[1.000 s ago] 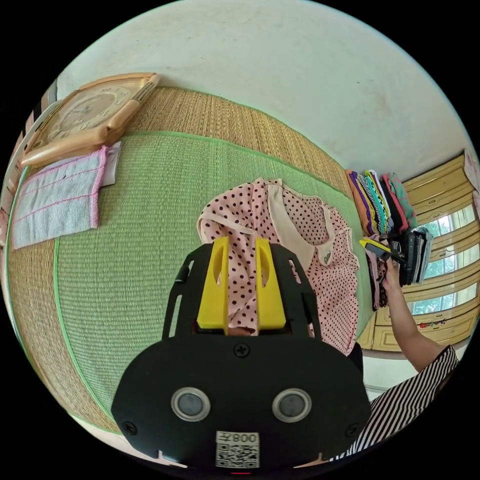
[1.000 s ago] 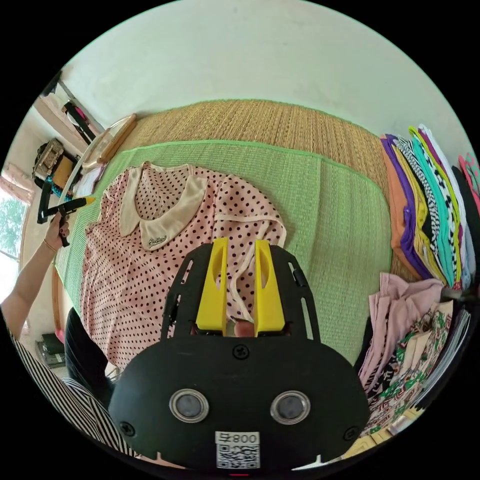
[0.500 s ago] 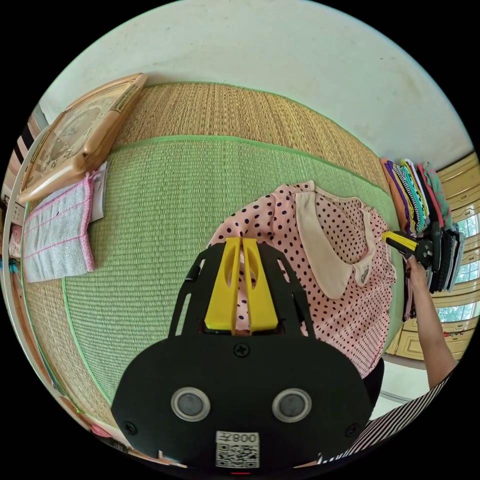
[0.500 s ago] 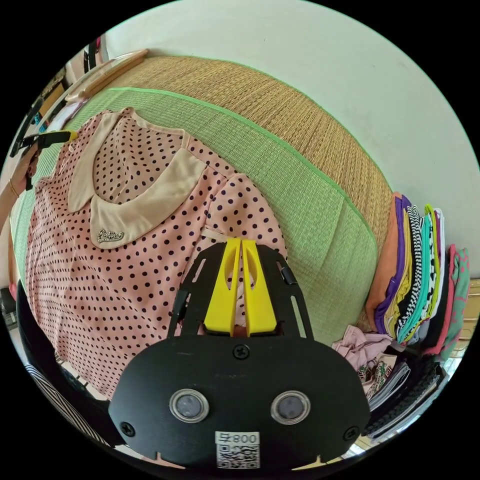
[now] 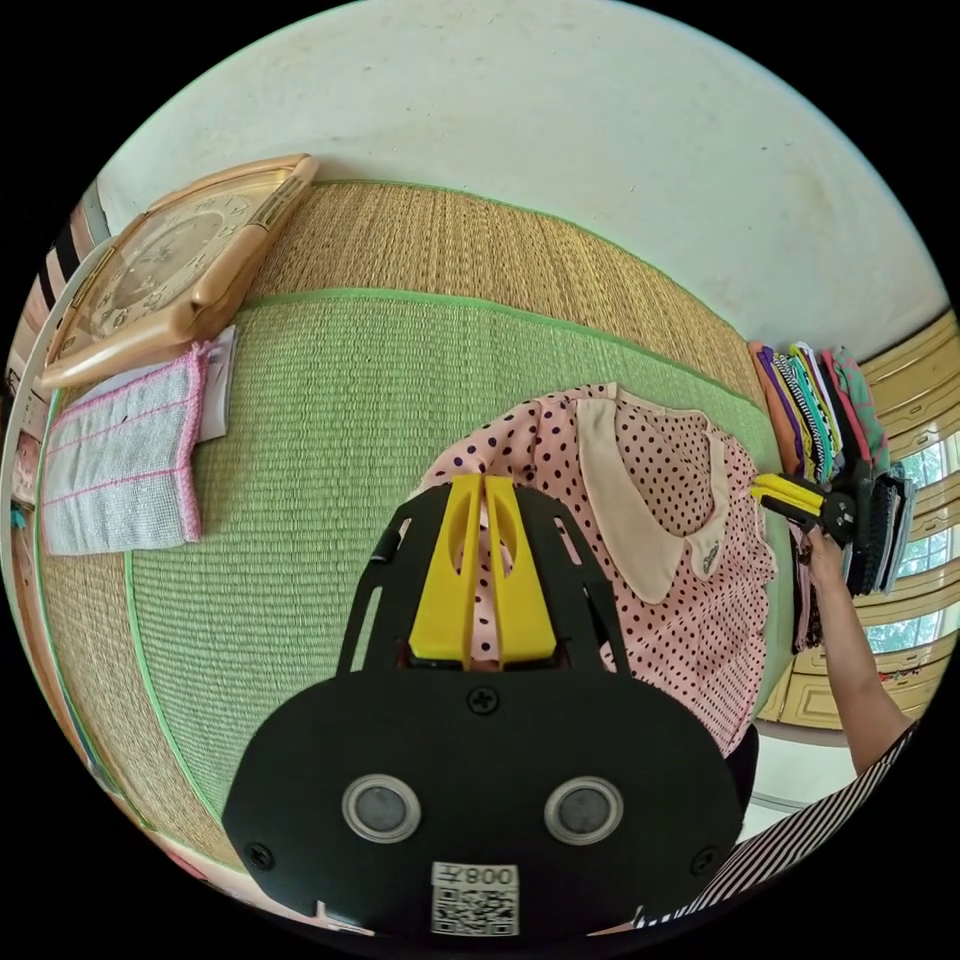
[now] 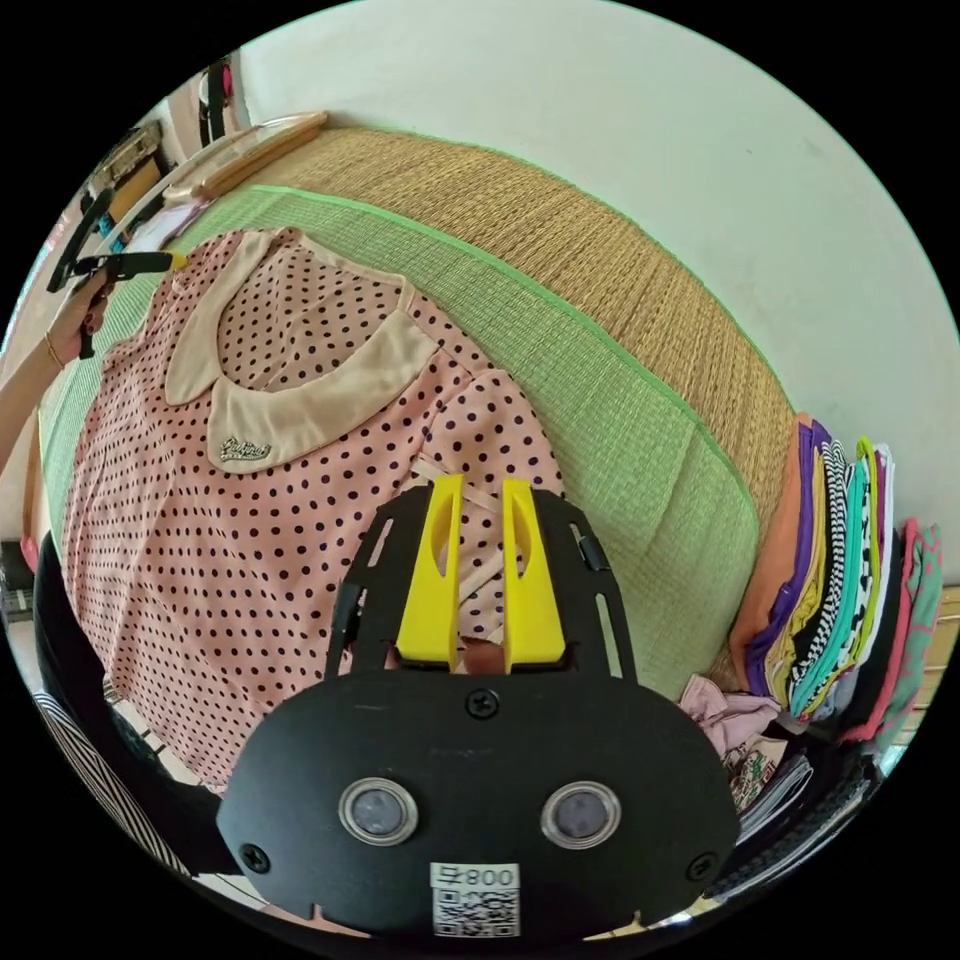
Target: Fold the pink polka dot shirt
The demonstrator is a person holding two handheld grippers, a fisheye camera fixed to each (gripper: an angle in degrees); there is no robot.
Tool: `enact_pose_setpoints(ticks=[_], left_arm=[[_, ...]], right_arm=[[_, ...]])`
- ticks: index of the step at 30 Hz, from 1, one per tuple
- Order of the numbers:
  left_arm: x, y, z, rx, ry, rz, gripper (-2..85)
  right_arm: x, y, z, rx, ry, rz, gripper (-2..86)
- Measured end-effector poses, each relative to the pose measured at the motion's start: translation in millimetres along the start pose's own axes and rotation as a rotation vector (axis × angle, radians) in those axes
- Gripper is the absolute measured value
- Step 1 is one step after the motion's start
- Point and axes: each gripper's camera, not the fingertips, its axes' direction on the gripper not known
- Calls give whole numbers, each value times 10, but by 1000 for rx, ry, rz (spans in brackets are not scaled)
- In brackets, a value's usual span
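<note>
The pink polka dot shirt (image 6: 280,470) lies on the green mat (image 5: 330,430). The left gripper (image 5: 484,490) pinches its sleeve; the right gripper (image 6: 480,495) stands parted above it. Folded clothes (image 6: 850,570) stack beside the mat.

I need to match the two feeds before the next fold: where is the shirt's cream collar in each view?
Left gripper view: the cream collar lies right of centre, beyond the left gripper.
Right gripper view: it lies upper left, above the right gripper.
Shared landmark: the stack of folded clothes.
</note>
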Motion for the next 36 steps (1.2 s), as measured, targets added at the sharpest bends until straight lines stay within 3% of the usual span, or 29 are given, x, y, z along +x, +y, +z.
enact_pose_setpoints(ticks=[6,13,21,27,30,34,36], left_arm=[[45,-80,93,-8,-11,13,5],[52,-162,53,66,38,7,5],[106,-200,358,33,-25,0,15],[264,-172,312,157,95,59,29],[438,-221,489,124,83,120,35],[536,-290,869,0,-39,117,38],[534,-256,865,41,14,103,37]], right_arm=[[-33,-129,70,-27,24,-12,1],[307,-67,-177,11,47,36,-6],[683,-53,228,-80,13,158,-5],[709,32,-1,95,-81,150,-4],[602,-58,23,121,-80,99,-4],[635,-188,418,18,-92,80,-3],[780,-154,376,46,-158,129,-3]])
